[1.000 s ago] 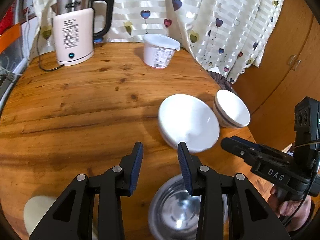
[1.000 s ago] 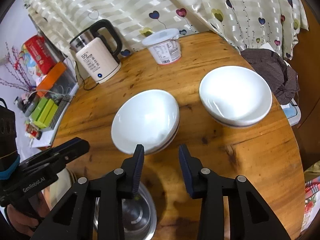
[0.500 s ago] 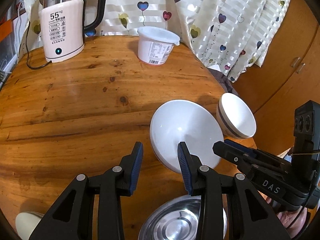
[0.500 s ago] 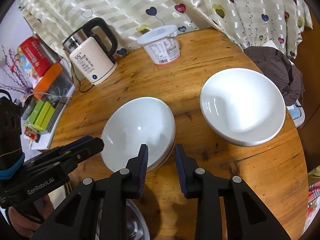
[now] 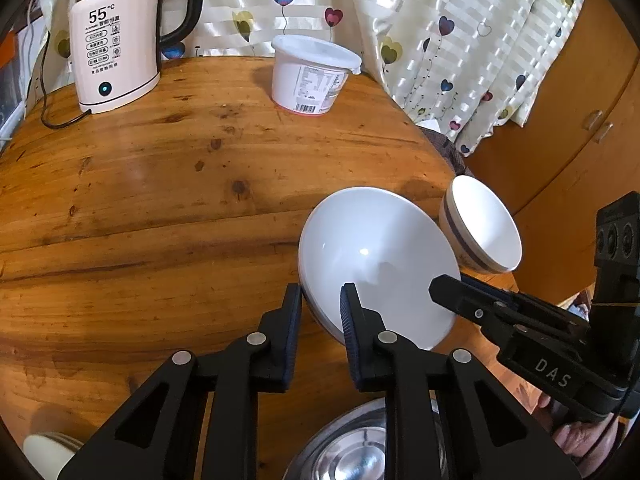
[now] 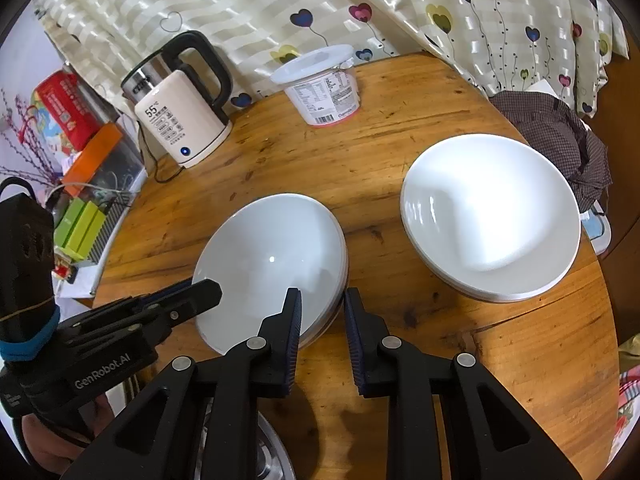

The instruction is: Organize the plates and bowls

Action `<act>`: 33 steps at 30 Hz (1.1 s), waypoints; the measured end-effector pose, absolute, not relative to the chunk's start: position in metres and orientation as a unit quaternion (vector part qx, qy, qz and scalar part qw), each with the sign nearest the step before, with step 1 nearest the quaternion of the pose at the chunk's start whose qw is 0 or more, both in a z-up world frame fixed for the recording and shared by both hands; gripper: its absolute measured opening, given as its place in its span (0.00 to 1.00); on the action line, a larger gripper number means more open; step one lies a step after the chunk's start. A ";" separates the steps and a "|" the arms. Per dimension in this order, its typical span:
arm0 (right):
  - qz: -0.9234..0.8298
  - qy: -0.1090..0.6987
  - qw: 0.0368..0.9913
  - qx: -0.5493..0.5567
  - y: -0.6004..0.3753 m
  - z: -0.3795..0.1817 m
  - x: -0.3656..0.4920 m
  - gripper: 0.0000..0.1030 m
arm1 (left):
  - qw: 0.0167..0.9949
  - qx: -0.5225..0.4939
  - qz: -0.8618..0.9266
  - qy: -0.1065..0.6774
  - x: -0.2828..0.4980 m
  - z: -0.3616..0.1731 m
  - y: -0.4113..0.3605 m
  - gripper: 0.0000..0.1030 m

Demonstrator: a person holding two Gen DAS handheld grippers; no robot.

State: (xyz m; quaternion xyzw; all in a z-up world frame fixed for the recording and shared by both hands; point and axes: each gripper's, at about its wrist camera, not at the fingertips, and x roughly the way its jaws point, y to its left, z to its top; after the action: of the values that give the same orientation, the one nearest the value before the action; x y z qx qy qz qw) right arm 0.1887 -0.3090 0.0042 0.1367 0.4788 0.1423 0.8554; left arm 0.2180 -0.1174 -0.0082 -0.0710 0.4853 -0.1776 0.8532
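A stack of white bowls (image 5: 372, 256) (image 6: 272, 260) sits on the round wooden table (image 5: 160, 200). My left gripper (image 5: 320, 308) straddles its near left rim, jaws narrowed around the rim. My right gripper (image 6: 320, 312) straddles the near right rim the same way; whether either presses the rim is unclear. A second white stack with a dark stripe (image 5: 480, 232) (image 6: 492, 216) stands to the right near the table edge. A steel bowl (image 5: 360, 452) (image 6: 268, 456) lies below both grippers.
A pink-white kettle (image 5: 116, 44) (image 6: 184, 120) with a cord stands at the back left, a white lidded tub (image 5: 312, 76) (image 6: 320, 88) at the back. A curtain hangs behind. A dark cloth (image 6: 560, 140) lies beyond the table's right edge. A pale dish (image 5: 48, 452) sits at near left.
Both grippers have moved forward to the middle bowl stack and their jaws have narrowed around its rim, one on each side. The bowls have not moved.
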 end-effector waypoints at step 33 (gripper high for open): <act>0.148 0.448 0.874 0.119 -0.299 0.046 0.156 0.20 | 0.873 -0.073 -0.178 0.447 0.179 0.031 -0.104 0.20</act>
State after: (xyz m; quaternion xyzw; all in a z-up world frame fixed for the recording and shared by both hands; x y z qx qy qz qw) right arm 0.1565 -0.2993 0.0463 0.1193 0.4476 0.1484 0.8737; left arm 0.1794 -0.1042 0.0314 -0.0732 0.4474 -0.1776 0.8735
